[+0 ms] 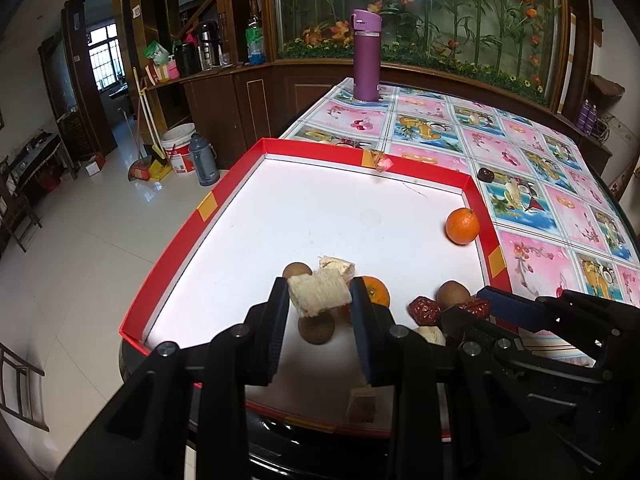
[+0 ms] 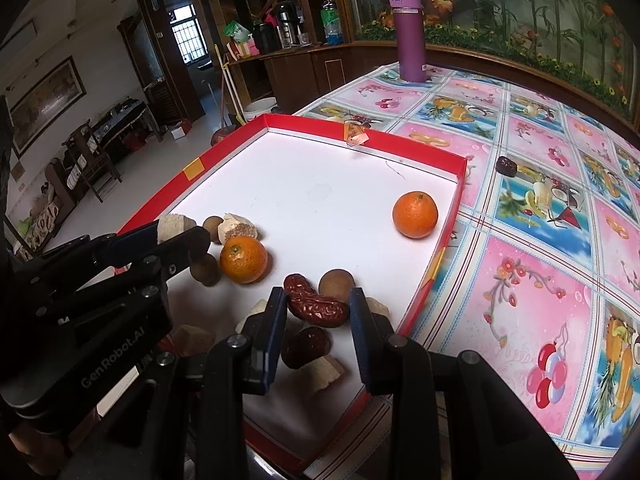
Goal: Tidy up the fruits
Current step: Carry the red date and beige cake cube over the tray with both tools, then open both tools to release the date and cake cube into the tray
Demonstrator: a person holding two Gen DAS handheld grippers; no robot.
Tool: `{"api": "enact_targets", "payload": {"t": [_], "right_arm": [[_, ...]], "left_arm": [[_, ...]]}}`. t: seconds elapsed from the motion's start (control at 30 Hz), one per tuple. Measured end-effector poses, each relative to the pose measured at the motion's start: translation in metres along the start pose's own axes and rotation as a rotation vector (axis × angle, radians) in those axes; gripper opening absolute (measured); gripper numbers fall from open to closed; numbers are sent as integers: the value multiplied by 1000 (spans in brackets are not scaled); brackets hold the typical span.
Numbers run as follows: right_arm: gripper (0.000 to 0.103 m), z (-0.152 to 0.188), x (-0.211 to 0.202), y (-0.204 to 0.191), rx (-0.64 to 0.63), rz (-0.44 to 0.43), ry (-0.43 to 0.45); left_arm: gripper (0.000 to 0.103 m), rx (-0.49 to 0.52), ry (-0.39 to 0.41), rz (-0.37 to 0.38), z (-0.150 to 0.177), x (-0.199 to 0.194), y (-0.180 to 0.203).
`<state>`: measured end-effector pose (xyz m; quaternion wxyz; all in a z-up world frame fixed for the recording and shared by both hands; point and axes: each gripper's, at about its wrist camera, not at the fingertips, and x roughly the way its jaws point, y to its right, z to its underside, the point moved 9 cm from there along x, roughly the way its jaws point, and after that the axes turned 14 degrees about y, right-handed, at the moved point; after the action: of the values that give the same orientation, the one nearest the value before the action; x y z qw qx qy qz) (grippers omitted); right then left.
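A red-rimmed white tray (image 1: 192, 228) holds fruit. My left gripper (image 1: 320, 294) is shut on a peeled banana piece (image 1: 318, 291) and holds it above a brown longan (image 1: 316, 328) and a small orange (image 1: 376, 290). My right gripper (image 2: 318, 308) is shut on a red date (image 2: 318, 307), low over the tray's right side, with another date (image 2: 306, 346) and banana pieces (image 2: 324, 374) under it. A second orange (image 2: 415, 215) lies by the tray's right wall (image 2: 448, 232). More longans (image 2: 336, 285) and another banana piece (image 2: 239, 227) lie nearby.
The tray sits on a table with a pink and blue fruit-print cloth (image 2: 532, 264). A purple flask (image 2: 408, 34) stands at the far edge. A dark date (image 2: 506, 166) lies on the cloth beyond the tray. The floor drops off to the left.
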<state>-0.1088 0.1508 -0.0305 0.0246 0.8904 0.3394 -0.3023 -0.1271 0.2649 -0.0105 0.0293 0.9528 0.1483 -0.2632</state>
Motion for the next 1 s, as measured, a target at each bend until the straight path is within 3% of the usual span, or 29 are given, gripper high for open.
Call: {"api": "enact_targets", "payload": {"t": [0.53,0.67,1.0], "right_arm": [[32,4,3,3,3,2,-27],[39,3,3,5,9,0,-23],[39,-8,-14,9,2,5,29]], "left_arm": [[34,-8,-19,-27,3,1,-2],[50,-11,-1,-41,0,-3,-3],[67,-4,57,-62,-19,-24,1]]}}
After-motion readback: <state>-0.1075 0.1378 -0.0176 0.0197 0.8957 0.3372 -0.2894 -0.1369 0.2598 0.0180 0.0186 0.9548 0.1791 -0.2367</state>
